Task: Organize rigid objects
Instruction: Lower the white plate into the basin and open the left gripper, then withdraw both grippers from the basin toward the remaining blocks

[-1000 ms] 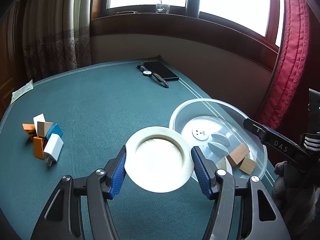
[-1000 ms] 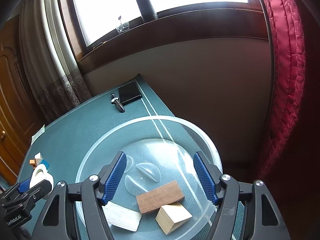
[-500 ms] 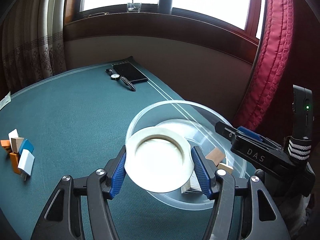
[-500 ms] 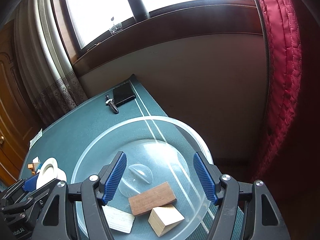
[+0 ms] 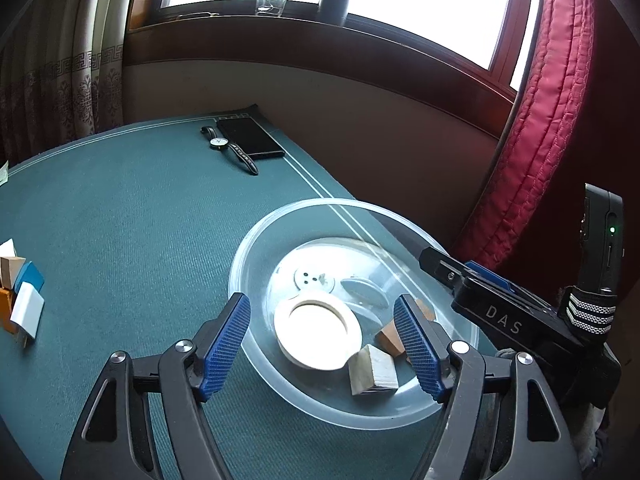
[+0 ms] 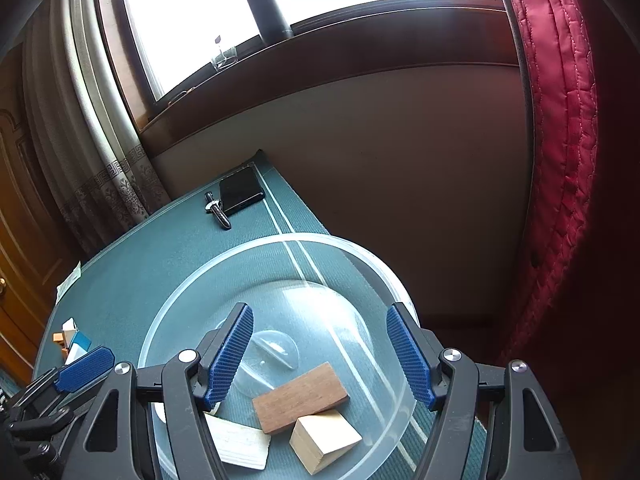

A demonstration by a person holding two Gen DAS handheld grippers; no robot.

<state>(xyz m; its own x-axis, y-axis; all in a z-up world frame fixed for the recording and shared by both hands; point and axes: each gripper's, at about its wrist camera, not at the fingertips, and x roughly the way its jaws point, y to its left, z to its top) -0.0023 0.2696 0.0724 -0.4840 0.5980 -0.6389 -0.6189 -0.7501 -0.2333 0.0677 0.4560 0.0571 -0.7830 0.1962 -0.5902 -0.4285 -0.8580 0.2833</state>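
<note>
Tape roll point(image 5: 318, 330) lies inside the clear plastic bowl point(image 5: 280, 232), free of the left gripper point(image 5: 322, 346), whose blue pads are spreading apart to either side of it. Wooden blocks point(image 6: 300, 398) share the bowl (one dark, the others pale). Right gripper point(image 6: 320, 354) hovers above them, jaws wide and empty. More small blocks point(image 5: 20, 292) sit well apart on the green tabletop point(image 5: 132, 216).

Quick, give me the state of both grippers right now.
Left gripper: fingers opening, holding nothing; the white tape roll lies free in the clear bowl.
Right gripper: open, empty, above the bowl.
</note>
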